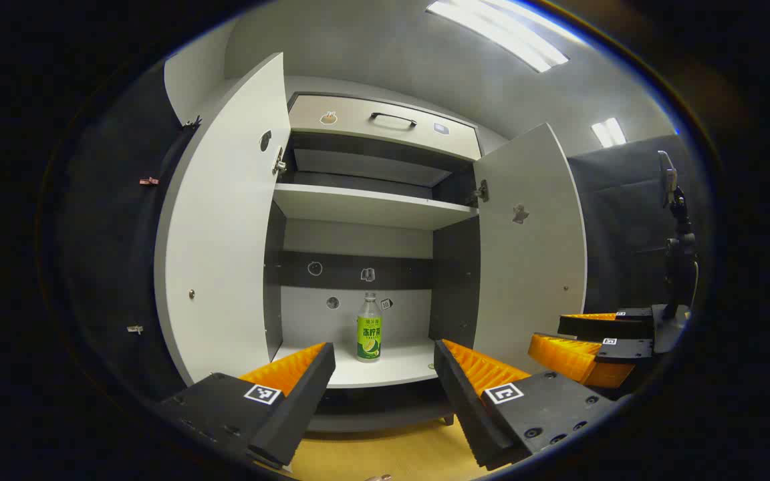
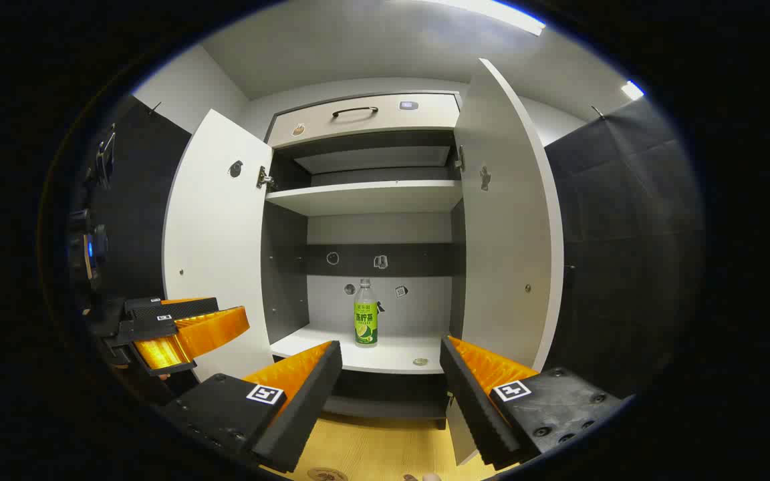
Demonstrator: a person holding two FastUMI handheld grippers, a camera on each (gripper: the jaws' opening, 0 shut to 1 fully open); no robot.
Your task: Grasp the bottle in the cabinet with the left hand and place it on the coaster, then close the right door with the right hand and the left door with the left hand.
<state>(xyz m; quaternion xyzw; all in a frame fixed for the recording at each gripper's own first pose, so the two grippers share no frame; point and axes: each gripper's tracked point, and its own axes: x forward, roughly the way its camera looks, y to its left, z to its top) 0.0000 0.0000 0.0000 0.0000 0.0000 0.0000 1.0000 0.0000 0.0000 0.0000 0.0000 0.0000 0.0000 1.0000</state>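
A clear bottle [image 1: 369, 327] with a green label stands upright on the cabinet's lower shelf [image 1: 398, 371], toward the back; it is also in the right gripper view [image 2: 366, 321]. Both doors stand wide open: left door [image 1: 224, 220], right door [image 1: 532, 247]. My left gripper [image 1: 381, 353] is open, short of the shelf, with the bottle seen between its fingers farther off. My right gripper [image 2: 390, 347] is open too, in front of the cabinet, holding nothing. It also appears low at the right in the left gripper view [image 1: 549, 333]. A round disc edge [image 2: 327, 474], perhaps the coaster, lies on the wooden top.
A drawer with a dark handle [image 1: 385, 123] sits above the upper shelf [image 1: 371, 204]. A wooden table top [image 1: 385, 454] lies below the cabinet. A dark stand with a device [image 1: 676, 254] rises at the right. A small round mark [image 2: 420, 361] is on the lower shelf.
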